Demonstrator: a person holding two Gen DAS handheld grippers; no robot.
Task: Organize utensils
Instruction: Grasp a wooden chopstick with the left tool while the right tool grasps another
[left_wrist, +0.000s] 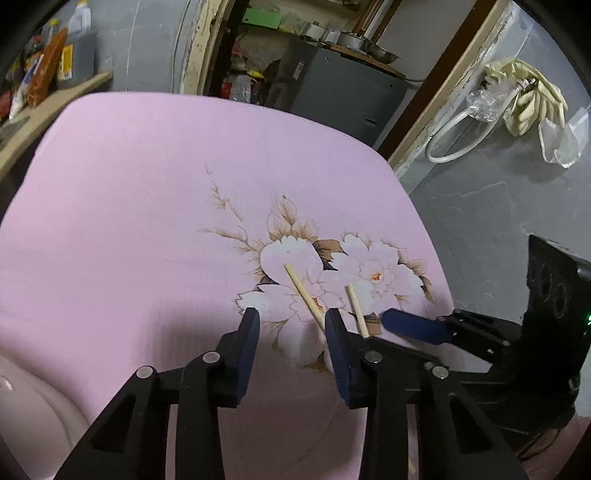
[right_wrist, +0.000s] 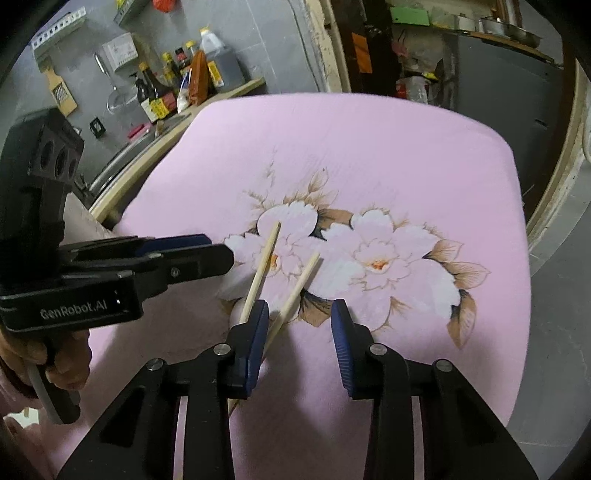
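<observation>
A pink cloth (right_wrist: 369, 147) printed with pale flowers and brown leaves covers the worktop. Behind it stand grey walls, a worn cream door frame (left_wrist: 201, 44) and a dark grey cabinet (left_wrist: 343, 96) with metal bowls on top. To one side a wooden shelf (right_wrist: 221, 92) carries sauce bottles (right_wrist: 155, 96) and a large plastic jug (right_wrist: 218, 55); a white electrical box (right_wrist: 120, 51) and a wooden grater (right_wrist: 61, 92) hang on the wall. Cream rubber gloves (left_wrist: 528, 96) and a white hose (left_wrist: 454, 136) hang on the wall right of the doorway.

2 wooden chopsticks (right_wrist: 291, 291) lie on the flower print, close together and splayed at their far ends.

The left tongs (left_wrist: 291, 317) stand partly apart with bare cloth between the blue pads; 1 chopstick passes just outside the right-hand pad, and I cannot tell if it touches. The right tongs (right_wrist: 301, 310) are also partly apart: 1 chopstick runs under the left-hand pad and the other runs into the gap close beside that pad; neither is clamped. A hand (right_wrist: 66, 362) grips the left tool's handle.

The only readable writing is "GenRobot.AI", on the side of the left tool in the right wrist view.
</observation>
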